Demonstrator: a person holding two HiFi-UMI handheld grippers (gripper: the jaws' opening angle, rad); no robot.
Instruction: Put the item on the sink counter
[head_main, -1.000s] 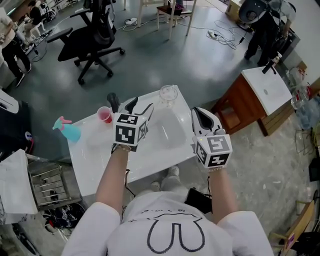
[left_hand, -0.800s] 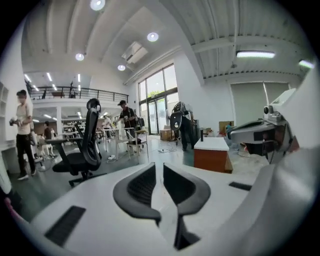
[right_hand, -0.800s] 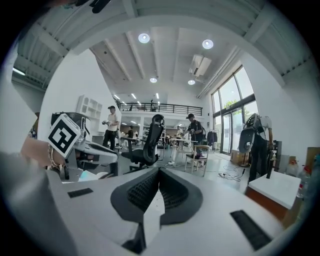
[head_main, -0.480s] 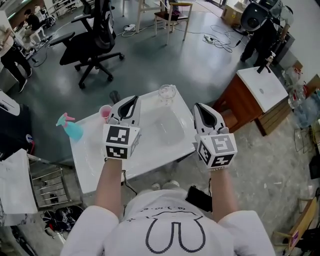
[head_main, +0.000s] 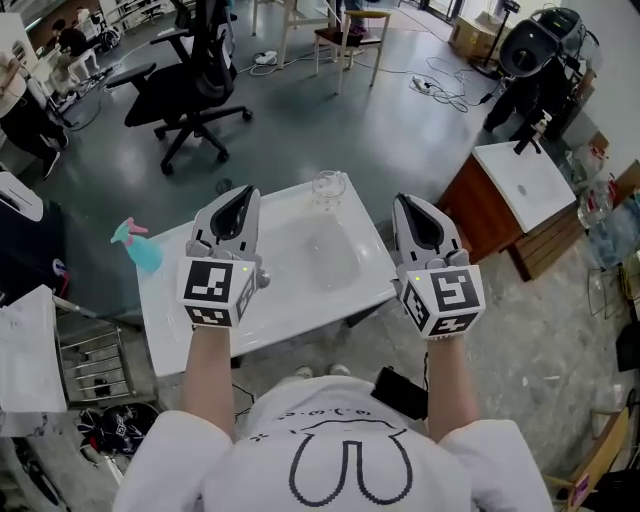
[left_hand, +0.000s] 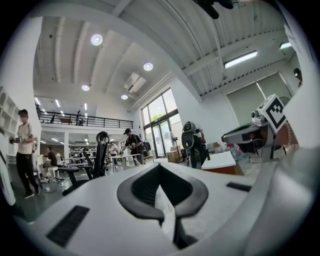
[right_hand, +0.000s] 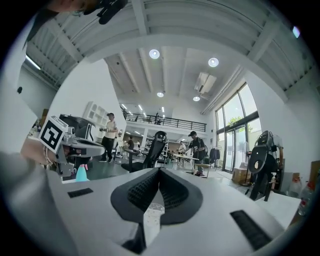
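The white sink counter (head_main: 290, 310) has a basin in its middle. A clear glass cup (head_main: 329, 186) stands on its far rim, and a blue spray bottle (head_main: 141, 251) stands on its left end. My left gripper (head_main: 241, 194) hovers over the left part of the counter, shut with nothing between its jaws (left_hand: 160, 167). My right gripper (head_main: 404, 201) hangs over the counter's right edge, also shut and empty (right_hand: 160, 171). The clear cup (right_hand: 152, 211) shows below its closed tips. A pink cup seen earlier is now hidden behind the left gripper.
A black office chair (head_main: 190, 85) stands on the grey floor beyond the counter. A wooden cabinet with a white top (head_main: 525, 185) is at the right. A wire rack (head_main: 95, 365) sits at the counter's left. People (right_hand: 108, 135) stand further back in the room.
The left gripper's jaws have shut from open. It has drawn back and to the left and now covers the pink cup. The right gripper has barely moved.
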